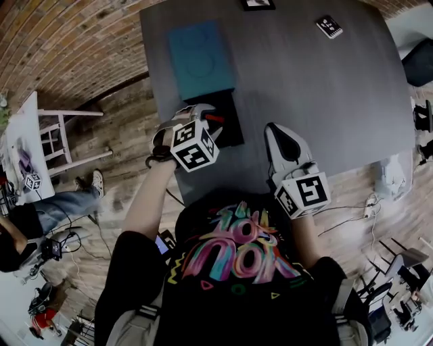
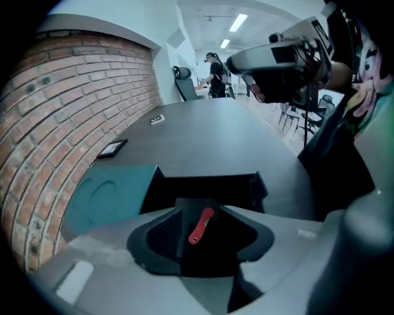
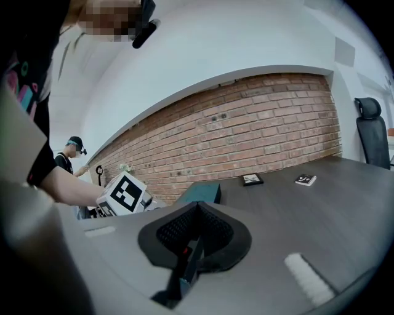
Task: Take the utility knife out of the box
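A red utility knife (image 2: 201, 224) lies inside an open black box (image 2: 212, 184) on the dark grey table (image 1: 325, 94). In the head view the knife (image 1: 214, 118) shows at the box's (image 1: 230, 125) left side. A teal lid (image 1: 201, 57) lies just beyond the box. My left gripper (image 1: 201, 116) points steeply down into the box; it is open, and the knife lies between its pads (image 2: 161, 237) without touching them. My right gripper (image 1: 283, 138) hovers over the table to the right of the box, jaws shut and empty.
A small marker card (image 1: 329, 26) and a black framed tile (image 1: 258, 4) lie at the table's far end. A white chair (image 1: 54, 135) and a seated person (image 1: 40, 216) are on the floor to the left. A brick wall (image 3: 265, 123) runs along that side.
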A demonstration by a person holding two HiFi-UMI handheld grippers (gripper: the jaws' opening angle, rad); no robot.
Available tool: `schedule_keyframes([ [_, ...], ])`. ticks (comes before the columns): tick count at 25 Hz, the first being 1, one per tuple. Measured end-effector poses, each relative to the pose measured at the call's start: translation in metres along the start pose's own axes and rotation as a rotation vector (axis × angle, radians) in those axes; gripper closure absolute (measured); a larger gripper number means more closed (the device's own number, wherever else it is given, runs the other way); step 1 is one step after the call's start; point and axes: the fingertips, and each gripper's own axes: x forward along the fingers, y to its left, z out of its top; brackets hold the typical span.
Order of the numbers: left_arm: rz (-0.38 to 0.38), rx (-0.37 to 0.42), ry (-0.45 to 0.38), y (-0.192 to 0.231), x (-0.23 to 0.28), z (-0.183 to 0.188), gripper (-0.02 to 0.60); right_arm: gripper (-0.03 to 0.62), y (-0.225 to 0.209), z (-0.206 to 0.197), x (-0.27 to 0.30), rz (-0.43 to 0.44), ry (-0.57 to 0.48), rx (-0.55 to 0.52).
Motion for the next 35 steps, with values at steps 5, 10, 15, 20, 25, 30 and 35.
schedule_keyframes([
  [5,-0.04,0.123,0.091,0.0,0.014,-0.002,0.405,0.592,-0.012,-0.002,-0.006,-0.025,0.0,0.019],
  [10,-0.098,0.2,0.183,-0.001,0.028,-0.013,0.405,0.592,-0.019,-0.005,-0.008,-0.036,0.005,0.027],
  [15,-0.148,0.227,0.211,-0.002,0.036,-0.021,0.405,0.592,-0.019,-0.009,-0.008,-0.038,0.017,0.029],
  [20,-0.184,0.228,0.241,-0.005,0.037,-0.023,0.405,0.592,-0.022,-0.009,-0.009,-0.037,0.028,0.028],
  [25,-0.191,0.225,0.252,-0.006,0.038,-0.024,0.405,0.592,-0.023,-0.011,-0.007,-0.039,0.03,0.04],
  [30,-0.211,0.249,0.265,-0.009,0.038,-0.026,0.439,0.592,-0.021,-0.012,-0.002,-0.04,0.032,0.046],
  [35,-0.228,0.234,0.282,-0.011,0.039,-0.024,0.442,0.592,-0.023,-0.013,-0.005,-0.046,0.034,0.05],
])
